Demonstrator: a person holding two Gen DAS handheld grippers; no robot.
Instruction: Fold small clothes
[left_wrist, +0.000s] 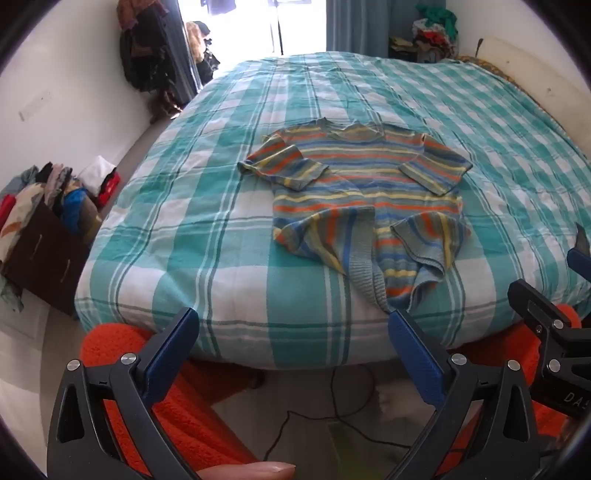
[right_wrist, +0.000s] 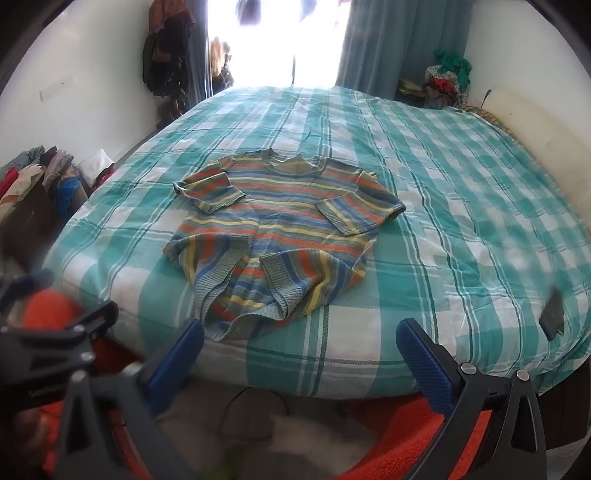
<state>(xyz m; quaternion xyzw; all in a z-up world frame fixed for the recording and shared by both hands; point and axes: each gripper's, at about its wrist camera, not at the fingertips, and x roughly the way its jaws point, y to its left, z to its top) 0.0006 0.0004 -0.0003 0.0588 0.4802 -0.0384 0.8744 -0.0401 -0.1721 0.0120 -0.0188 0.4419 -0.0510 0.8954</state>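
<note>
1. Two grippers hang short of the near edge of the bed with its teal-and-white checked cover (left_wrist: 207, 206), well apart from the garment: the left gripper (left_wrist: 295, 332) and the right gripper (right_wrist: 299, 343) both have their blue-padded tongs spread wide, with nothing between them.
2. The short-sleeved knitted top with orange, yellow and blue stripes (left_wrist: 365, 177) lies on the bed's near half, collar toward the far side, hem at the near edge.
3. Both sleeves are turned in over the chest, and the lower corners are flipped up and rumpled, so the fold looks begun but untidy.
4. Judging by how it slumps into creases, the knit is light, soft and stretchy (it will sag between two hold points, not keep a line). It is not fragile or slippery.
5. Good places to pinch seem to be the ribbed hem corners nearest the bed's edge, one per gripper, taking both layers.
6. The left wrist view shows a fingertip (left_wrist: 251, 470) at the bottom and a box of piled clothes (left_wrist: 48, 221) left of the bed.
7. The right wrist view alone shows a dark flat object (right_wrist: 552, 314) lying on the bed's right side; what it is I cannot tell.
</note>
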